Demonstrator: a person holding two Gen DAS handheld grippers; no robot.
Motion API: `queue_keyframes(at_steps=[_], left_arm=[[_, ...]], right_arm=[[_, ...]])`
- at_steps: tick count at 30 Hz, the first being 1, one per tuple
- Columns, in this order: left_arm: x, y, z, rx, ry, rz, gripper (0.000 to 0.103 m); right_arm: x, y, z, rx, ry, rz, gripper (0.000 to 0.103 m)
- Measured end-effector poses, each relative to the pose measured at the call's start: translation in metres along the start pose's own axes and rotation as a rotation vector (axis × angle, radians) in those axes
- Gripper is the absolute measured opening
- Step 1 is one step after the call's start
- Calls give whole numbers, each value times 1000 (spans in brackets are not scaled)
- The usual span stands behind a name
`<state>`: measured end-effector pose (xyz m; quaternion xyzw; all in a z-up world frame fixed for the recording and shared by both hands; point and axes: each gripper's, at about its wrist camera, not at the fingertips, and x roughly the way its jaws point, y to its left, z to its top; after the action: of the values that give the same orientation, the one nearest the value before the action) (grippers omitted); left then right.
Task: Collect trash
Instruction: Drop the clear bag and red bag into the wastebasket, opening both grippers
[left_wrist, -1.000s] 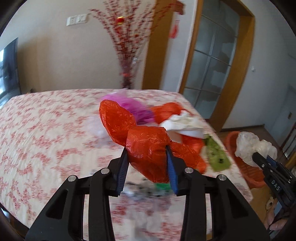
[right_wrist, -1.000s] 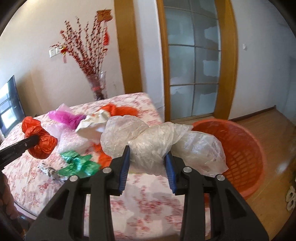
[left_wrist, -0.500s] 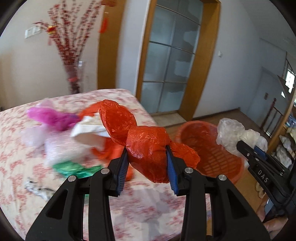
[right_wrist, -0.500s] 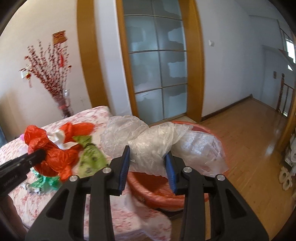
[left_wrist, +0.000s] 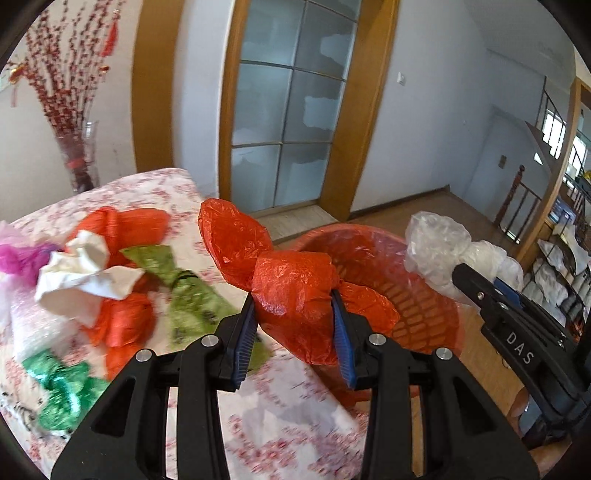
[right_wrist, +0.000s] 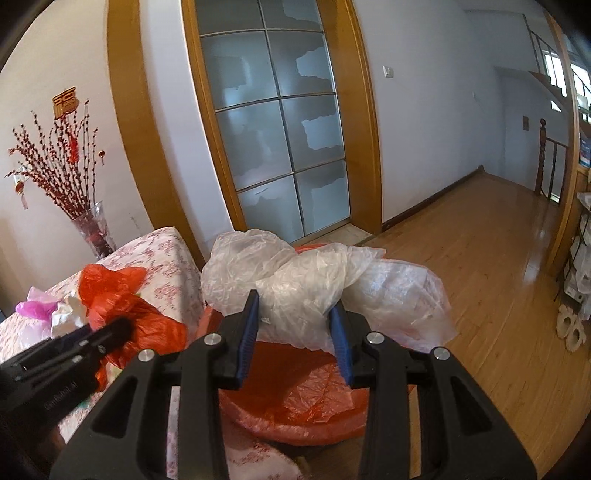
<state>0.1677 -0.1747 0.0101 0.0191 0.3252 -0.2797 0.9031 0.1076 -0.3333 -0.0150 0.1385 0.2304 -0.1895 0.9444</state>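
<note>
Your left gripper (left_wrist: 293, 325) is clamped on a crumpled orange plastic bag (left_wrist: 288, 280), blue pads pressing into it from both sides, and the bag hangs right at the near rim of the orange basket (left_wrist: 417, 310), partly over its edge. Your right gripper (right_wrist: 293, 326) is squeezing a wad of clear plastic film (right_wrist: 314, 284), and that wad sits directly above the basket's opening, with a bit of orange plastic lining visible inside underneath it. Left of the basket is the table with the floral cloth (left_wrist: 155, 188), and there's plenty of trash left on it: a white crumpled paper (left_wrist: 81, 273), more orange bags (left_wrist: 125, 325), a light green wrapper (left_wrist: 184, 295), a shiny dark green one (left_wrist: 62, 387) nearest you, and a pink bag (left_wrist: 18, 254) at the far left side away from the basket. A vase of red branches (right_wrist: 92, 229) stands behind the table.
</note>
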Motion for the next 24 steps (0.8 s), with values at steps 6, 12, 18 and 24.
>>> queue_keyframes(at_steps=[6, 12, 18, 24], left_arm=[[21, -14, 1, 13, 36, -32, 38], [35, -23, 4, 18, 62, -56, 38], [49, -31, 6, 37, 87, -64, 42], [55, -30, -1, 42, 112, -53, 55]], right_arm=[[18, -9, 6, 31, 8, 7, 37], [32, -20, 11, 64, 14, 10, 38], [44, -32, 16, 109, 15, 25, 44], [50, -42, 17, 139, 26, 29, 54]])
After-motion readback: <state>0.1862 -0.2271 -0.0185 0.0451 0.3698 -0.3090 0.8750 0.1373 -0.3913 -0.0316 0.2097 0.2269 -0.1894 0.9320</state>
